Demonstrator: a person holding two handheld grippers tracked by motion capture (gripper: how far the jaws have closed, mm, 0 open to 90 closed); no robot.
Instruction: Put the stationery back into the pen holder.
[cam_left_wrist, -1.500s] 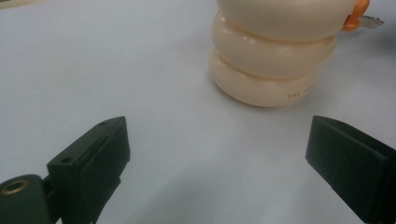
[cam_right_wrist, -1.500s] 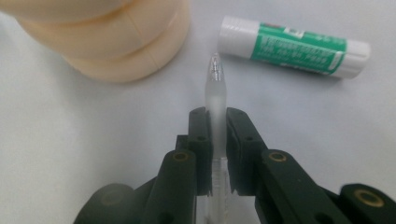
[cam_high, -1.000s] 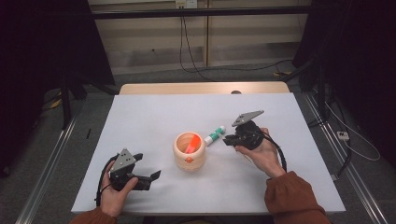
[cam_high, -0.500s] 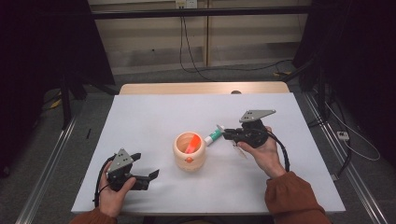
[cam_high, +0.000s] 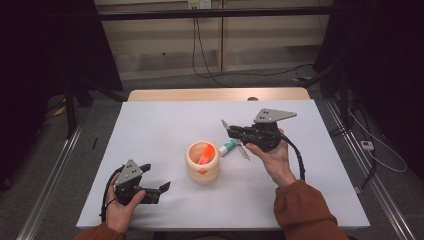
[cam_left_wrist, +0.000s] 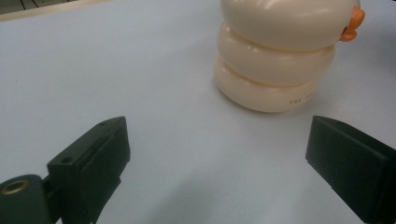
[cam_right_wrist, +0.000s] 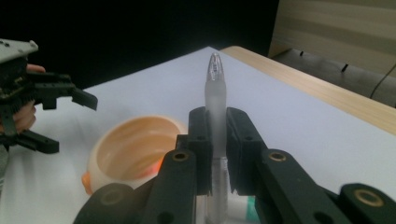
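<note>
The right gripper (cam_high: 231, 129) hangs above the middle of the table (cam_high: 165, 125), its jaws clamped on a frosted clear pen (cam_right_wrist: 215, 100). The right gripper view makes this plain: the pen rises between the two pads, rounded tip up. In the high view it is a thin sliver. Below it on the table lies a white-and-green tube (cam_high: 229, 147), just right of the cream ringed cup (cam_high: 202, 162), which holds an orange thing (cam_high: 204, 152).

The left gripper (cam_high: 160, 189), near the table's front left corner, stands wide open with nothing between its jaws. Its own view faces the cup's side, where small dark print begins "THE"; the rest is too small to read.
</note>
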